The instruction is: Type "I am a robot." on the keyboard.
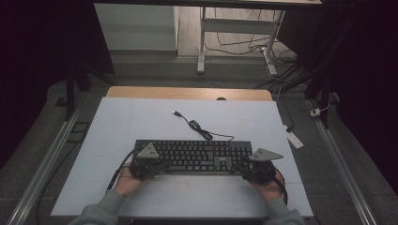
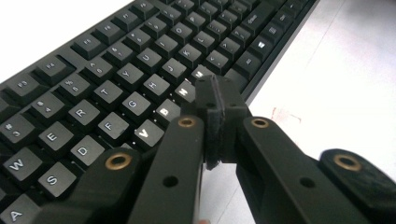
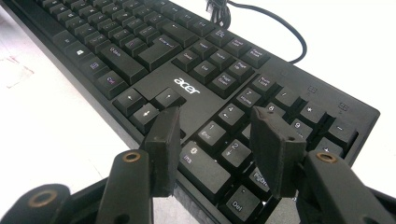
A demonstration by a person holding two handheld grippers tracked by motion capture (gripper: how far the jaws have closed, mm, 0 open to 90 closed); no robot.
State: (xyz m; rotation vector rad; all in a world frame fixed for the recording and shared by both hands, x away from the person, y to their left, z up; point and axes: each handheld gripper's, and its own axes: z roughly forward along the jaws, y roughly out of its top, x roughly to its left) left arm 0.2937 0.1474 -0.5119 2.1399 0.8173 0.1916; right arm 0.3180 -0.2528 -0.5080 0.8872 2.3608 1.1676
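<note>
Claws (image 1: pixel 157 165) over keyboard's (image 1: pixel 197 152) near edge

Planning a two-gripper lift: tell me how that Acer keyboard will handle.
The keyboard probably lifts as one stiff slab, being long and flat. Its loose cable would likely drag behind. Keys may depress under the right gripper, spread open above the number pad.

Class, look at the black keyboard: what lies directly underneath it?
The keyboard rests on a white board covering the table. Its cable trails behind. The board surface beneath the keyboard is hidden from view.
</note>
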